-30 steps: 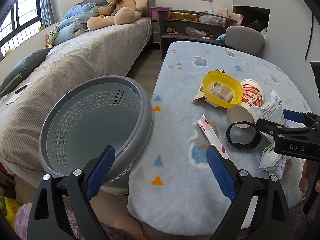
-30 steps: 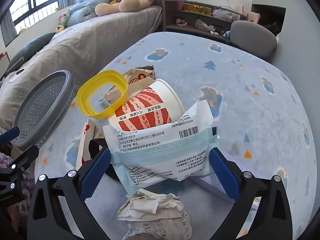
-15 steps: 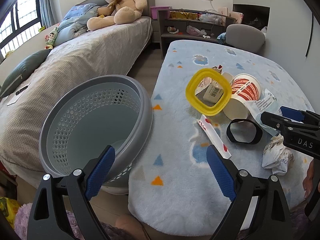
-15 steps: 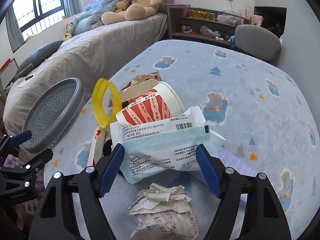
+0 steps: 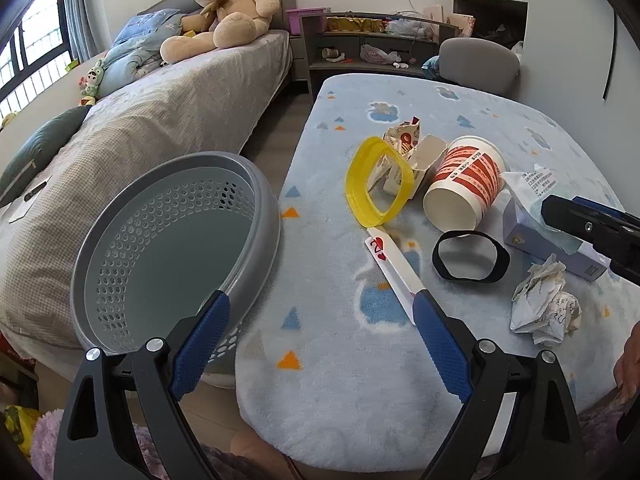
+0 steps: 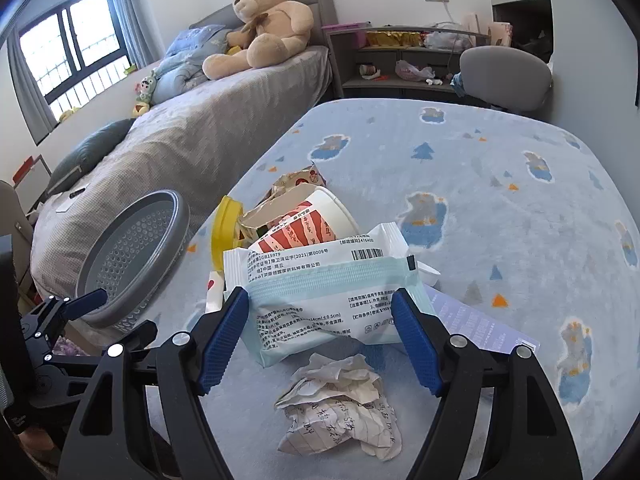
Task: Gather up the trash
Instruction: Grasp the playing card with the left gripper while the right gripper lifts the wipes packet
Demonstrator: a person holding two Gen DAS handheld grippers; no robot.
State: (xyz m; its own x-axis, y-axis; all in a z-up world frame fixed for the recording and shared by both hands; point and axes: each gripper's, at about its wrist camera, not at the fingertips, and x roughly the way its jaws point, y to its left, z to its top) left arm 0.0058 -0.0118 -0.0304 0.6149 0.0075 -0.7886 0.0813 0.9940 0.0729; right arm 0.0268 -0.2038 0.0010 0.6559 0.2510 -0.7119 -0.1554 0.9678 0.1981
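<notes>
Two grippers in view: right gripper [image 6: 320, 322] clamped on the wipes pack [image 6: 328, 296] near the cup [image 6: 316, 220]; left gripper [image 5: 320, 344] apart, basket [image 5: 176, 248] at its left.

A bedroom: bed [image 5: 168, 120], teddy bear [image 5: 228, 8], patterned rug [image 5: 400, 320].

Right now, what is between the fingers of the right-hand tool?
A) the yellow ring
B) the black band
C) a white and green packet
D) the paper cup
C: in the right wrist view the packet sits between the right gripper's blue pads, which press its two sides.
</notes>
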